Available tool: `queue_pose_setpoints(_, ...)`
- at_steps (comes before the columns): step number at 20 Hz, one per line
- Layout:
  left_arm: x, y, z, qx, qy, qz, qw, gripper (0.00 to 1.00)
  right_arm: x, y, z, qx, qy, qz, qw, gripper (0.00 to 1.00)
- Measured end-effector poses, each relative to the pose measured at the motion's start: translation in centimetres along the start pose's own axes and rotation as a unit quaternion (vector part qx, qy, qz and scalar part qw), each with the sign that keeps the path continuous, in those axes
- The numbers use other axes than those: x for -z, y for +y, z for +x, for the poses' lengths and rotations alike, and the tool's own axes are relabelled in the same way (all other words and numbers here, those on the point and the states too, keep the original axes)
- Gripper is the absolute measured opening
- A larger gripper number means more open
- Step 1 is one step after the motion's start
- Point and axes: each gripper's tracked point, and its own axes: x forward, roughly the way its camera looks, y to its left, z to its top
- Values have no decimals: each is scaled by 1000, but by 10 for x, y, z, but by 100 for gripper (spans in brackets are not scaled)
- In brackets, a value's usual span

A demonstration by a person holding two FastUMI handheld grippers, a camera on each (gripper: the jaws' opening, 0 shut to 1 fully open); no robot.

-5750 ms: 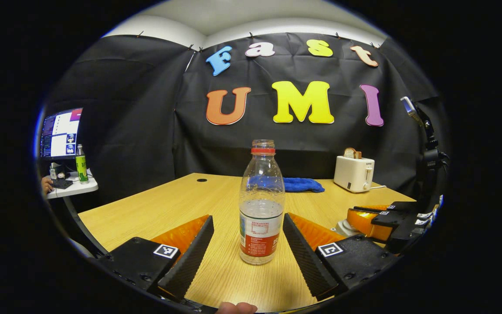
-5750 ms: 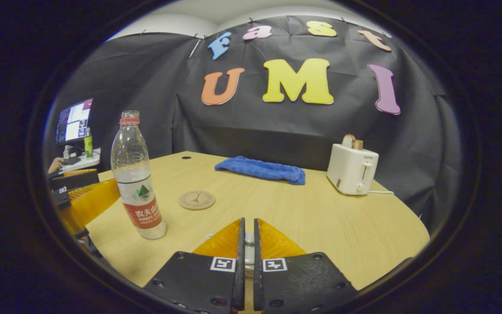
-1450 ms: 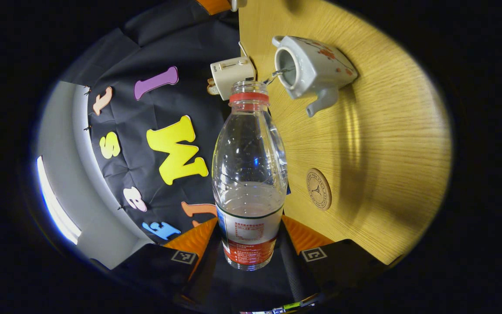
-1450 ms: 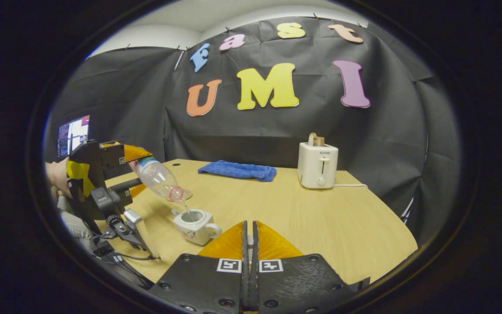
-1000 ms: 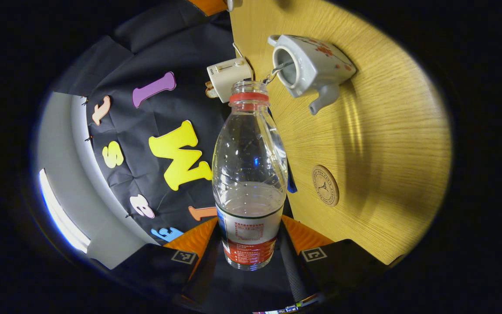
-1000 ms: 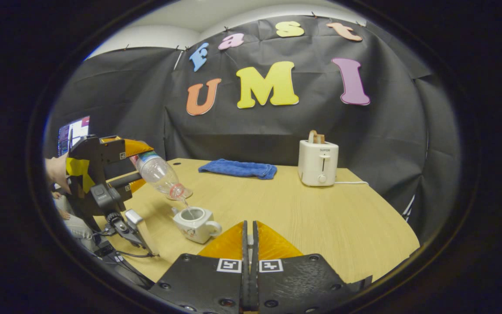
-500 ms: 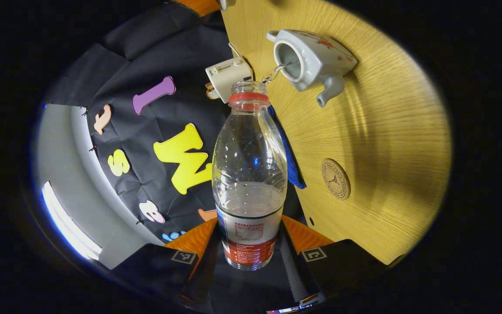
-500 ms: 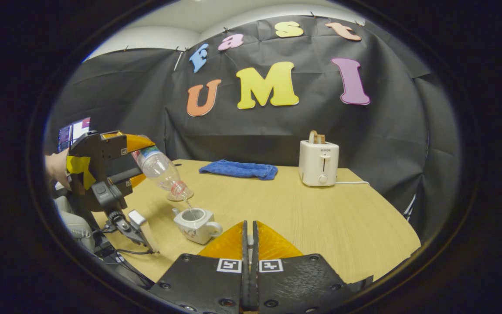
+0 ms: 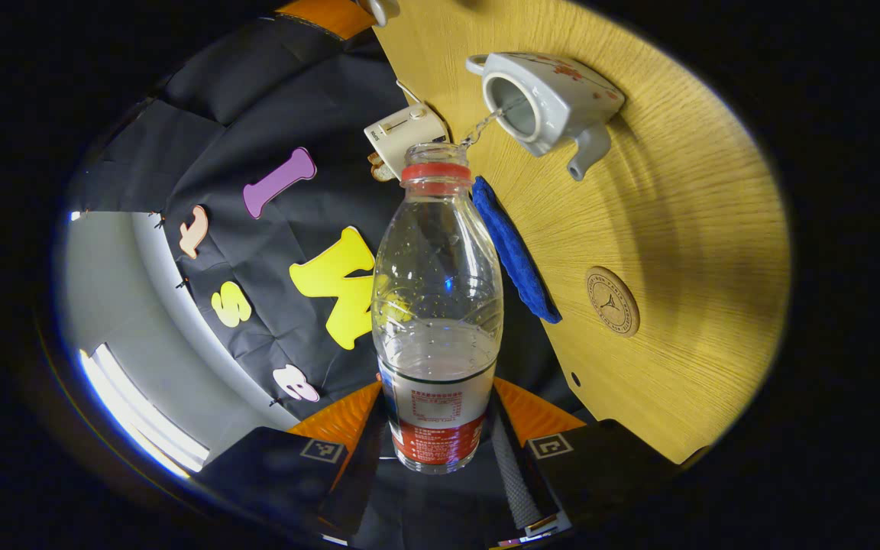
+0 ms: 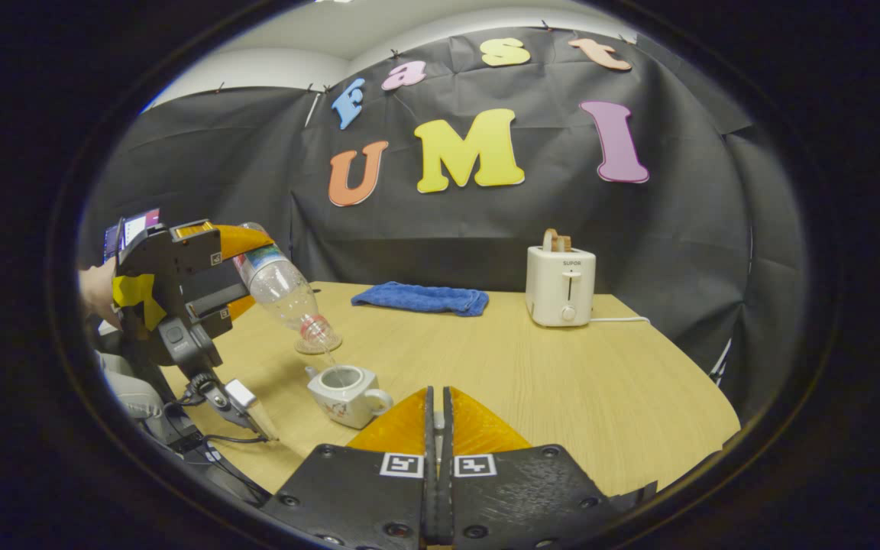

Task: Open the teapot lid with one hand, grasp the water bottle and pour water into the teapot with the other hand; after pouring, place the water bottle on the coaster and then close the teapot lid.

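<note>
The water bottle (image 9: 438, 305) is clamped by its labelled lower part between both fingers of the left gripper (image 9: 440, 451), tipped mouth-down with its neck out ahead of the fingers. A thin stream of water runs from its open mouth into the open top of the teapot (image 9: 543, 99), which stands on the wooden table (image 9: 684, 191) just beyond and below the bottle's mouth, lid off, spout pointing away from the stream. In the right gripper view the bottle (image 10: 283, 294) slants down from the left gripper (image 10: 222, 271) toward the teapot (image 10: 348, 393), ahead and to the left of the right gripper (image 10: 437, 416). That gripper's fingers are pressed nearly together on a small pale piece, most likely the teapot lid (image 10: 437, 419), barely visible. The coaster (image 9: 612, 300) lies bare on the table off to the bottle's side, near a blue cloth (image 9: 512, 248). Farther off stands a white toaster (image 10: 561, 286).
</note>
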Motion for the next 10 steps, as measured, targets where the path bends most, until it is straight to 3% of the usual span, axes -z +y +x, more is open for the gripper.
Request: queue_pose_setpoints(10, -3, 1, 3, -8, -5, 17, 1000, 72, 2, -1, 0, -3, -1, 3, 1000, 0)
